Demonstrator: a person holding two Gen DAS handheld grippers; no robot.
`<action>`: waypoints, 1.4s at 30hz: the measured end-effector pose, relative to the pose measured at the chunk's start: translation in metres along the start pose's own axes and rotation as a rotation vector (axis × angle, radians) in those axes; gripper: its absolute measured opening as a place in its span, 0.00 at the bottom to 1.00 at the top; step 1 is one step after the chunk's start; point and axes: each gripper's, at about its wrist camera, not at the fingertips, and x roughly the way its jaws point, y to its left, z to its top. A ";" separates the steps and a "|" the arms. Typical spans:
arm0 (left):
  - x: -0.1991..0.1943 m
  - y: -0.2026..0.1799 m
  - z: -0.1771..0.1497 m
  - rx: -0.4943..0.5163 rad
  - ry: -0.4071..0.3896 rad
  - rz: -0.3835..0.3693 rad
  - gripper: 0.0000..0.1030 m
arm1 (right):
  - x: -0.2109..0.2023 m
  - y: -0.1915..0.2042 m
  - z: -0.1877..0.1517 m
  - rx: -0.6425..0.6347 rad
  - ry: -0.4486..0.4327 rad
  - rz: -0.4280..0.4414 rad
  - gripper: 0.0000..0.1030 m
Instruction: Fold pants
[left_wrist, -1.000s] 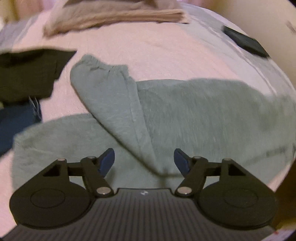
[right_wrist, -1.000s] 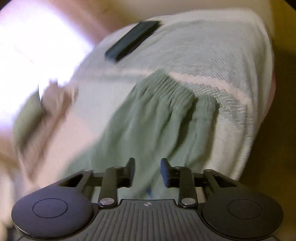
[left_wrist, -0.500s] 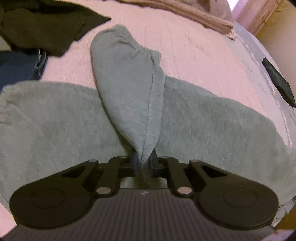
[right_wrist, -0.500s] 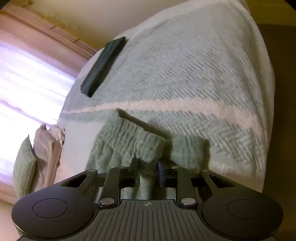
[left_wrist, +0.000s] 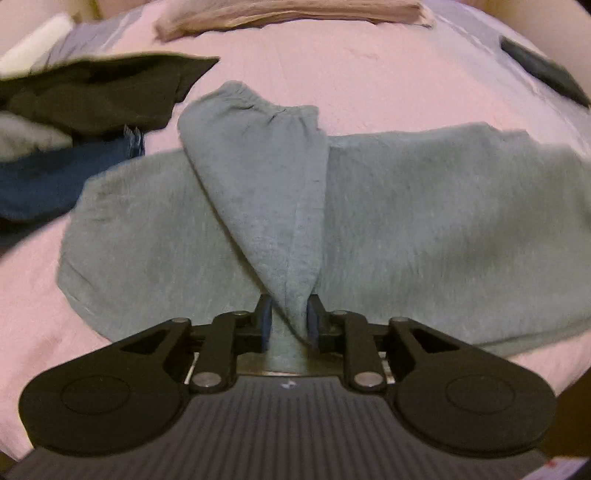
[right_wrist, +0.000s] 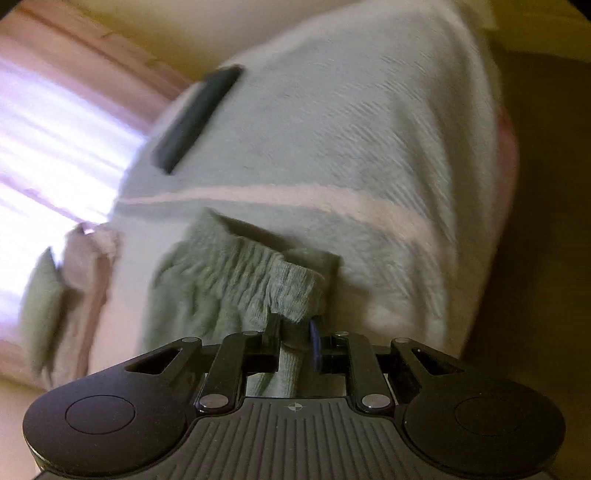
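Sweatpants (left_wrist: 424, 206): your left gripper (left_wrist: 289, 319), jaws easing apart, pinches the folded leg; right gripper (right_wrist: 295, 334) clamps the waistband (right_wrist: 258, 273). Next, carry both toward 12 o'clock.

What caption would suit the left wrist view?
Left gripper, fingers easing open around a pinched fold of green-grey sweatpants spread on a pink bedspread.

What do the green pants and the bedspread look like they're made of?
Green pants: soft fleece or sweatshirt knit, matte and fuzzy, with a gathered ribbed waistband. Bedspread: woven cotton-like cloth, matte, faint herringbone weave with a pale stripe. Blur leaves both uncertain.
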 end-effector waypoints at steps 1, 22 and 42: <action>-0.007 -0.002 0.004 0.027 -0.028 0.010 0.30 | 0.001 0.001 0.001 0.005 -0.008 0.013 0.13; -0.012 0.110 0.050 -0.371 -0.273 0.136 0.05 | -0.002 0.011 0.001 -0.016 -0.003 -0.023 0.14; 0.009 0.196 -0.039 -0.745 -0.159 -0.038 0.06 | -0.039 0.034 0.016 -0.042 -0.115 0.079 0.11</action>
